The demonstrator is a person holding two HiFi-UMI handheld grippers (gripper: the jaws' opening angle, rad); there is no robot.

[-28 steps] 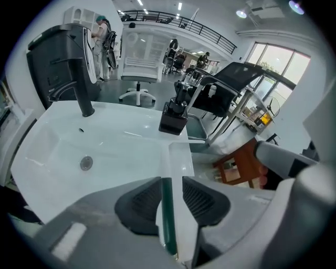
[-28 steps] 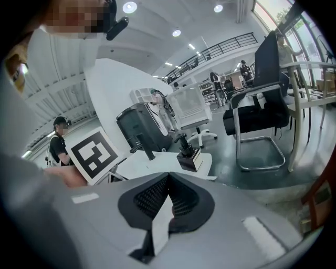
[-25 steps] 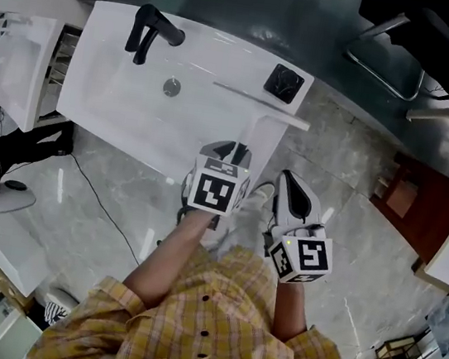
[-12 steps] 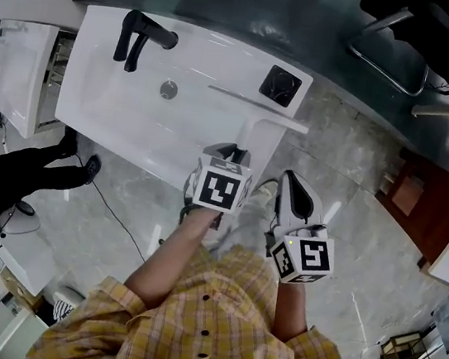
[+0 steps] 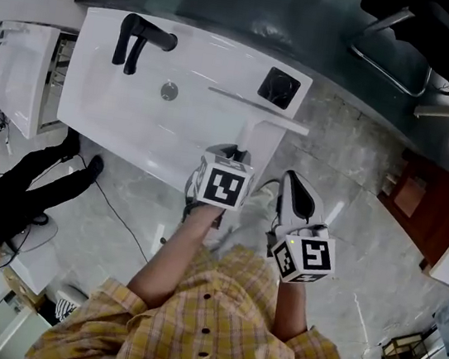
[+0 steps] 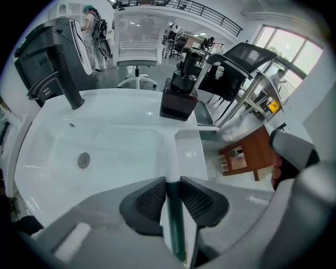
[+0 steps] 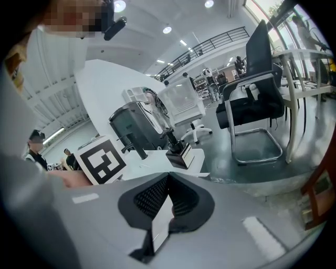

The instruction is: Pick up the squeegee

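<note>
The squeegee (image 5: 255,106) lies on the right part of the white sink (image 5: 118,108), its thin blade across the top and its handle running toward me. My left gripper (image 5: 230,150) points steeply down at the sink's near edge. In the left gripper view its dark pads (image 6: 152,199) press on both sides of the handle (image 6: 171,157), which turns dark green between them, so the left gripper (image 6: 173,181) is shut on it. My right gripper (image 5: 293,180) hangs beside it over the floor, apart from the squeegee. In its own view the right gripper (image 7: 169,176) is shut with nothing in it.
A black faucet (image 5: 141,37) and a drain (image 5: 168,89) sit in the sink, a black soap dispenser (image 5: 280,87) at its far right corner. A chair base (image 5: 392,62) and a wooden table (image 5: 420,212) stand to the right. A person in black (image 5: 13,193) stands lower left.
My left gripper has sunk a little onto the handle. A person in black has come into view at the lower left. The right gripper has kept still.
</note>
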